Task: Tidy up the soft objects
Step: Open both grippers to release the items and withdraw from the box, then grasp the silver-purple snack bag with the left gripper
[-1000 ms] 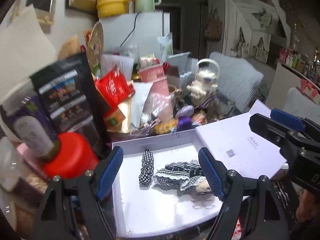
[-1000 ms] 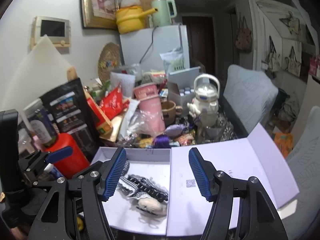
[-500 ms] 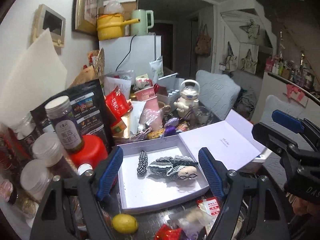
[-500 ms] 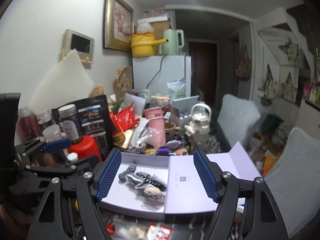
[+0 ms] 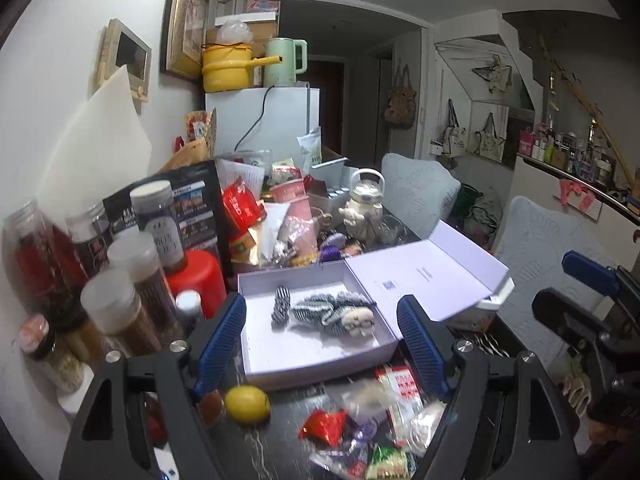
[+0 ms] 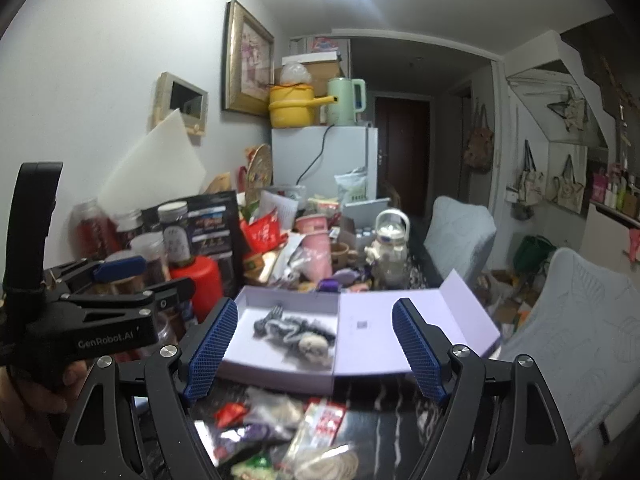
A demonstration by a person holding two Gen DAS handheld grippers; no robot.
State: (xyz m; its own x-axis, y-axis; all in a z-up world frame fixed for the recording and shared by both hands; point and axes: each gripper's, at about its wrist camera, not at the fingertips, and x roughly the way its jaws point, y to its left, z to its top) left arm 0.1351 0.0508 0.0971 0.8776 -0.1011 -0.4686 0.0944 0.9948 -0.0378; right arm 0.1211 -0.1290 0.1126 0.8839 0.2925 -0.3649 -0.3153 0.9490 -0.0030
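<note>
Lilac card: we see the open box on the dark desk, ahead of both claws, its lid folded flat to the right.
Bearing: from the left claw the box tray sits straight ahead, framed between its fingers; from the right claw the tray lies ahead and left of centre, the lid to the right.
Nearer hand: we judge neither clearly closer; both stand back from the box's near edge.
Soft toy: the checked doll lies in the tray, pale head toward the near right corner, its long axis running across the left wrist view.
Checked strip: a small checked piece lies just left of the doll, long axis pointing away from us.
Left claw: wide, nothing between the pads.
Right claw: its jaws have just been opening; they stand wide and empty.
Loose clutter: a lemon and snack wrappers lie on the desk before the box.
Next move, our judgement: closing the lid from the right side.
</note>
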